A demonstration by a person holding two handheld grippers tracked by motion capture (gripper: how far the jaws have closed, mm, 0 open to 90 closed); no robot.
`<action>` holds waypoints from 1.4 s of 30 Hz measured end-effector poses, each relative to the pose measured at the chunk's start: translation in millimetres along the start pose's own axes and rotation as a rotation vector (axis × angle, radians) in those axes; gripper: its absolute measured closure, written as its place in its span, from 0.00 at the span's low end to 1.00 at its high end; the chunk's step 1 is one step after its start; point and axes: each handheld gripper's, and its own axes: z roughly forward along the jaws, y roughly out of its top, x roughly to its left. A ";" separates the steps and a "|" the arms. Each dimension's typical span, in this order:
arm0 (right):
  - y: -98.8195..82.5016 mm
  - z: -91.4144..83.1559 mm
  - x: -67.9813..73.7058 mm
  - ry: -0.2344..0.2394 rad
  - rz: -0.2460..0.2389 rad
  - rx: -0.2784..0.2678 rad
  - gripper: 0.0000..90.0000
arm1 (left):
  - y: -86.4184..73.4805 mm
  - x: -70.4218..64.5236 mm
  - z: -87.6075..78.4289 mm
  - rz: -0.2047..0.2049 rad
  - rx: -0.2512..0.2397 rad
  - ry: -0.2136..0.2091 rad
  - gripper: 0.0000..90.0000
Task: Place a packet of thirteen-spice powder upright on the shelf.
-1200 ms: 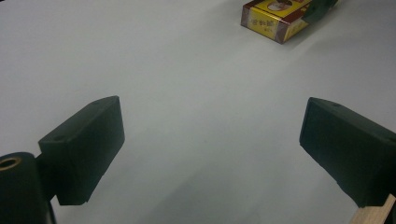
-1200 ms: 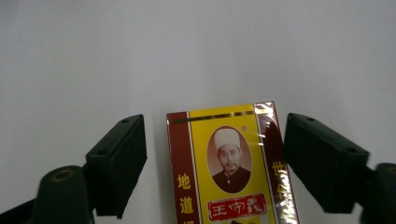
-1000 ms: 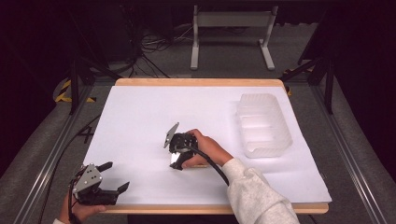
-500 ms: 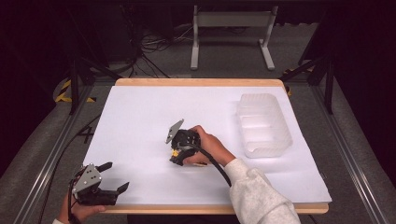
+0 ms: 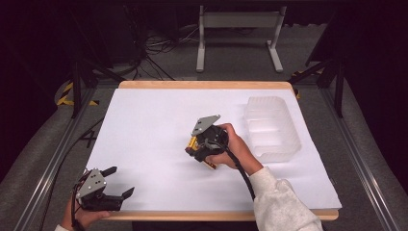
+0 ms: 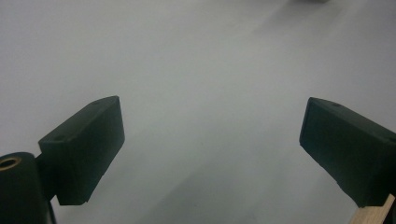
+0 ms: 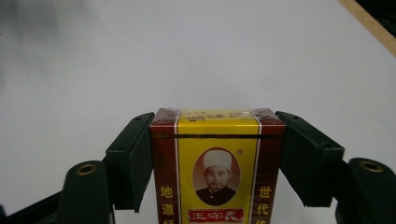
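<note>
My right gripper (image 5: 196, 147) hangs a little above the middle of the white table sheet (image 5: 144, 125), held by a hand in a light sleeve. Its jaws have just been closing and are shut on a small yellow and dark red box (image 7: 217, 163) with a portrait and printed characters. The black pads (image 7: 133, 158) press on both of the box's sides. In the high view the box (image 5: 193, 142) peeks out yellow below the gripper. My left gripper (image 5: 120, 181) rests at the front left corner, open, with nothing between its fingers (image 6: 86, 149).
A clear plastic tray (image 5: 270, 126) with compartments stands on the right side of the table. The wooden table edge (image 5: 202, 215) runs along the front. Metal rails flank the table, and a stand and cables lie on the floor beyond.
The right gripper has closed on the box and risen with it, drifting right and toward the back. The left gripper has stayed in place.
</note>
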 end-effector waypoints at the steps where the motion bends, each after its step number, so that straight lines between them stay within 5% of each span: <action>1: -0.7 -3.2 -0.5 -0.008 0.007 -0.009 0.36 | 0.1 -0.2 0.4 -0.001 0.003 0.000 0.08; 20: -8.7 -36.1 -11.1 -0.186 0.116 -0.144 0.37 | 0.0 1.5 -0.6 -0.005 -0.009 0.002 0.08; 42: -30.5 -85.1 -41.4 -0.354 0.205 -0.210 0.37 | -0.5 1.4 -1.3 -0.007 -0.015 -0.007 0.08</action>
